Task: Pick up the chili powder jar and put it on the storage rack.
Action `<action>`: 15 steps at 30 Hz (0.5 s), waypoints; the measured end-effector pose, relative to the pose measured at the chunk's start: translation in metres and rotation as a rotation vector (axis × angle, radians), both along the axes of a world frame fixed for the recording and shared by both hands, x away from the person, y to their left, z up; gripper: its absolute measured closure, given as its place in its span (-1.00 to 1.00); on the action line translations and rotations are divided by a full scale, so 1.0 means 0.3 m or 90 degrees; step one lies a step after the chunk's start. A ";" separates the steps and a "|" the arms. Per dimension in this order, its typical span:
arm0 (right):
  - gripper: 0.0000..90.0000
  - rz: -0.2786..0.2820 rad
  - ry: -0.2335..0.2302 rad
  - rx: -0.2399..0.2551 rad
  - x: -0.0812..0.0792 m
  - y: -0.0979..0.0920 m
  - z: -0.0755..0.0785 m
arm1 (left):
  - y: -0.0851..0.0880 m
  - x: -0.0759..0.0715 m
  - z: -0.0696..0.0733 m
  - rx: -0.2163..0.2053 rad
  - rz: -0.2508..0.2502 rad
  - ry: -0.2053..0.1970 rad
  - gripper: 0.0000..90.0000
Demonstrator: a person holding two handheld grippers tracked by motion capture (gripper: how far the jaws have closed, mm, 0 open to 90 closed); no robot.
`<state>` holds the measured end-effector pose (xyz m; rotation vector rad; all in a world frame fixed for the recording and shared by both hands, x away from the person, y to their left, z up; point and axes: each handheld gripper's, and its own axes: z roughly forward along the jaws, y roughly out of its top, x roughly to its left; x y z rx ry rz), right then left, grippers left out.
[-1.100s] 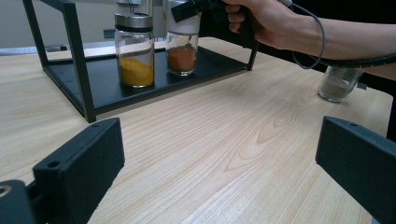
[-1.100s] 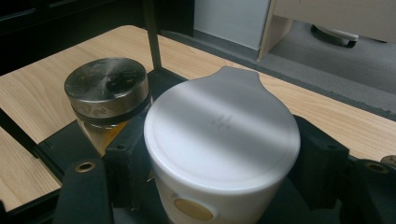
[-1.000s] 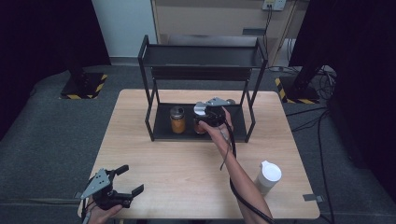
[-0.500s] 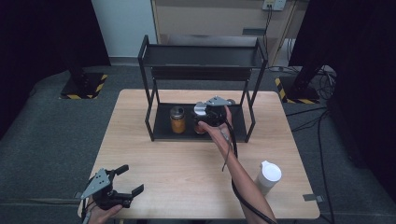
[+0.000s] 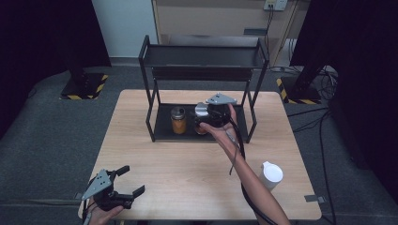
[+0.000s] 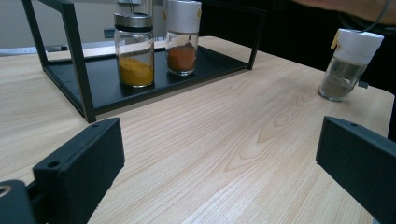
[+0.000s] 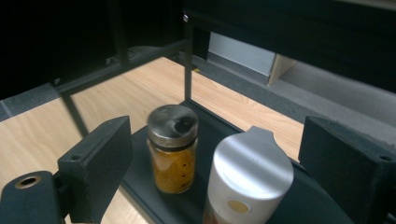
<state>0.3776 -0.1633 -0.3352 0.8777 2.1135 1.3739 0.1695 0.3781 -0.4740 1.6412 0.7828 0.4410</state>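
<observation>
Our right gripper point(image 5: 202, 123) has just let go: its jaws have been opening and now stand wide on either side of the white-capped spice jar point(image 7: 247, 179), with clear gaps and no pad touching it. A second ago they were clamped shut over that jar down on the rack; now the hand sits a little higher above it. The jar stands upright on the lower tray point(image 5: 164, 133) of the black rack point(image 5: 202, 60), just beside the metal-lidded jar point(image 5: 178, 120) of yellow-orange spice. In the left gripper view we see the two side by side, close but apart, the white-capped one filled with darker red-brown powder.

We take this to mean the placing step is finished for this jar. It stays put without support, so the release looks clean.

Our left gripper point(image 5: 123, 185) rests at the near left corner of the desk point(image 5: 187, 183), jaws wide and empty, holding nothing; it sits where it sat a second ago.

One more white-capped jar point(image 5: 271, 175), holding a greyish spice, stands alone on the desk near the right edge, well apart from the rack. We judge it the likely next thing to fetch. The right gripper first has to back out from under the upper shelf point(image 5: 202, 56) without brushing the jar it just set down.
</observation>
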 end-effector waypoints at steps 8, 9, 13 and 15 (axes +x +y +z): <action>-0.77 0.028 -0.013 -0.005 -0.086 -0.081 0.085 | -0.001 0.001 0.000 0.001 0.000 0.000 -0.99; -0.77 0.031 -0.012 -0.005 -0.096 -0.093 0.094 | -0.001 0.000 0.001 0.002 0.000 0.000 -0.99; -0.77 0.037 -0.020 -0.017 -0.140 -0.140 0.123 | -0.002 0.000 0.001 0.002 0.001 0.001 -0.99; -0.77 0.041 -0.025 -0.022 -0.165 -0.166 0.131 | -0.001 0.000 0.000 0.001 0.001 0.000 -0.99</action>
